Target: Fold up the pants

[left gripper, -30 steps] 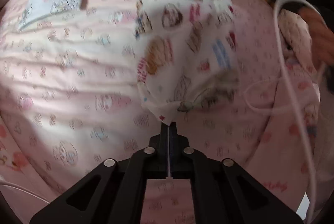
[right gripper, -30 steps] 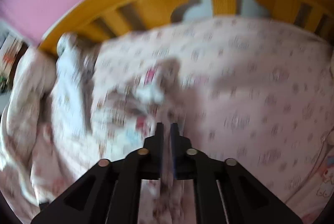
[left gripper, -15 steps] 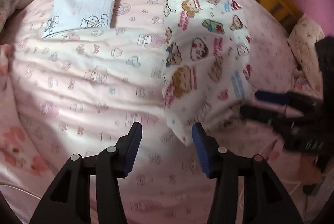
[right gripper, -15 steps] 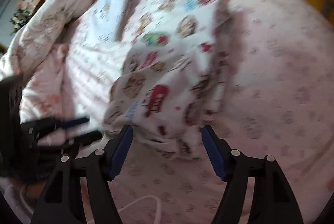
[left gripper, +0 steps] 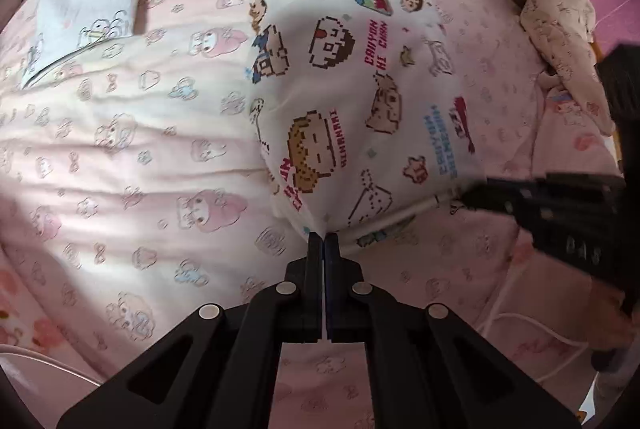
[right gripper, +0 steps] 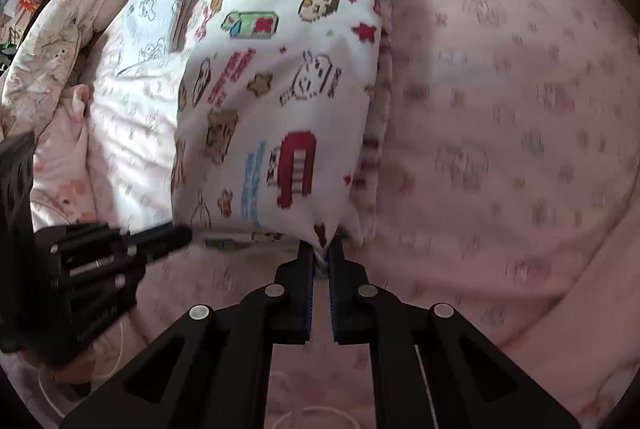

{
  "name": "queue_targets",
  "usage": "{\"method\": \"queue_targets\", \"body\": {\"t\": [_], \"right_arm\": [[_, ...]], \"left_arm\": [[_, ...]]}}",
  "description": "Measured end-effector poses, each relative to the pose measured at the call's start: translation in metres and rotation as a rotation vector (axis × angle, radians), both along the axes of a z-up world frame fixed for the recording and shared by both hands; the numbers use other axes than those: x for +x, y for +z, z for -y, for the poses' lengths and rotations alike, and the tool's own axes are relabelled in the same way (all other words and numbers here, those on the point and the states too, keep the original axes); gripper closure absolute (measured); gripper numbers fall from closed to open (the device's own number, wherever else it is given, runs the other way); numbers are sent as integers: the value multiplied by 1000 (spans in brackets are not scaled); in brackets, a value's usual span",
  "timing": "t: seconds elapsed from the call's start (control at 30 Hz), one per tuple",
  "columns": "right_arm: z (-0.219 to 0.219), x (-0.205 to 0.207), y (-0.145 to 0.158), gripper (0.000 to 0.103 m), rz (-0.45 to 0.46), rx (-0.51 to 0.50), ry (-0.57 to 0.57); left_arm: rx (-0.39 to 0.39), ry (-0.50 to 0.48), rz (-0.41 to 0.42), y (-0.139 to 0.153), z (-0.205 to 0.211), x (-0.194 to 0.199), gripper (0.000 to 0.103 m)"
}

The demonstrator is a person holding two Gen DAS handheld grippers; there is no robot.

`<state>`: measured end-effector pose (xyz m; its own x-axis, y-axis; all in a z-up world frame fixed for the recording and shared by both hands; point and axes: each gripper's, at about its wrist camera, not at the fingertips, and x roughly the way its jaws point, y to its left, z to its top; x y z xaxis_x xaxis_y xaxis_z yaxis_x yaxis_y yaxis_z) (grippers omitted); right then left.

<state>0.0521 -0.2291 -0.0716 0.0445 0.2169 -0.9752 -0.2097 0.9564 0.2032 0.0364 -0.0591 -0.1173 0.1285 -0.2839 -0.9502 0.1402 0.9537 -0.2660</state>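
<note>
Half a second ago both tools stood open at the pants' (left gripper: 352, 77) near edge; now the left gripper (left gripper: 325, 243) and right gripper (right gripper: 321, 253) have each pinched a lower corner. The pants lie mid-frame on the pink bedsheet (left gripper: 120, 149), so lifting for the next fold looks possible.

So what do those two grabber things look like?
Both are black. The left gripper and right gripper each have two straight fingers with blue pads, angled black arms with cut-out holes, and round silver pins at the joints. A thin white cable trails nearby.
</note>
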Motion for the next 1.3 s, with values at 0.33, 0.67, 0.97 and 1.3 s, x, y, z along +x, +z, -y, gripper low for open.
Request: {"method": "queue_targets", "body": {"t": [0.33,0.67,0.97,1.3], "right_arm": [[39,12,15,96,0,25,-79],[52,132,88,43,175,234,-79],[27,198,23,44,-64,319,-97],[23,213,15,102,-31,356,-112]], "left_arm": [[104,-33,36,25,-14,3,99],[-8,49,150,90,-74,143,70],[-111,16,-31,34,-42,218,71],[-60,39,97,50,-27,217,100]]}}
